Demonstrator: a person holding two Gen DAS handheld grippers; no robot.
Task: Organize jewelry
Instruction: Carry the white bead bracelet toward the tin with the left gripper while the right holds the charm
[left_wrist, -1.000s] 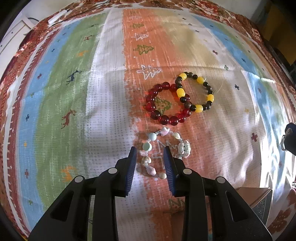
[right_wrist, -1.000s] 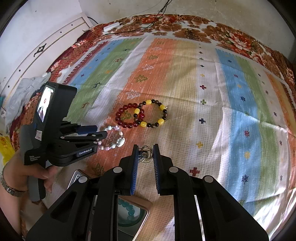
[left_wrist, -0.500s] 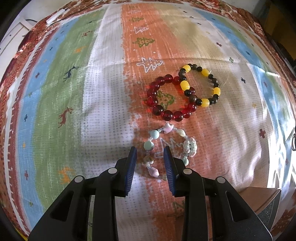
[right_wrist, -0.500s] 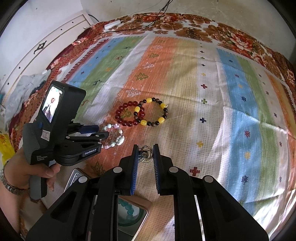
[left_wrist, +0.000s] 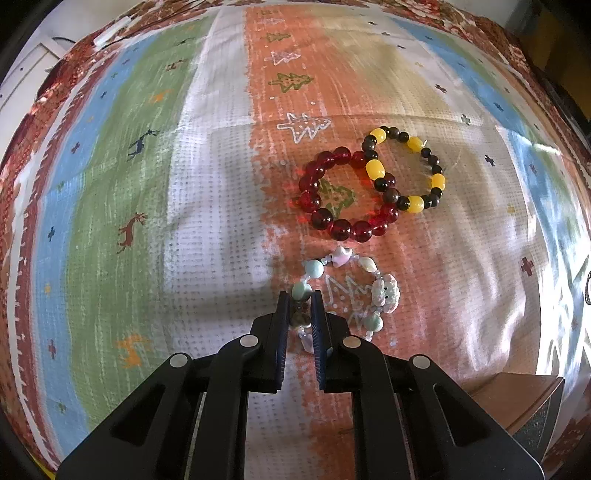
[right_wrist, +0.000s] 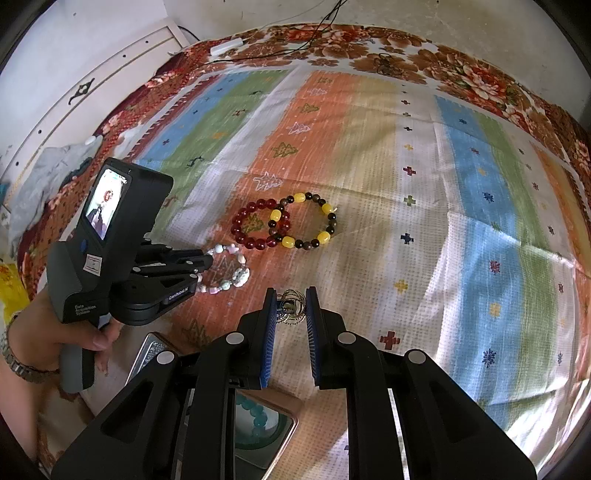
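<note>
A pastel bead bracelet (left_wrist: 384, 291) (right_wrist: 240, 275) lies on the striped cloth (left_wrist: 207, 206). My left gripper (left_wrist: 300, 299) (right_wrist: 201, 266) points down at its left side, jaws closing, pads pressing a green bead and a brown one. A red bead bracelet (left_wrist: 341, 229) (right_wrist: 255, 242) and a yellow-and-black bracelet (left_wrist: 375, 168) (right_wrist: 323, 236) lie overlapped farther away. My right gripper (right_wrist: 291, 295) stands shut on a cluster of thin gold rings (right_wrist: 291, 308) over the cloth.
A rose-rimmed box (right_wrist: 295, 421) with a teal bracelet inside sits under my right gripper. A silver box (right_wrist: 151, 350) lies beside it. A brown box corner (left_wrist: 517, 398) shows at lower right. A hand (right_wrist: 85, 332) holds the left gripper. Grey cloth (right_wrist: 44, 177) lies far left.
The left jaws have narrowed from wide apart around the pastel bracelet's left side to closed on its beads. The right gripper has kept still with the gold rings.
</note>
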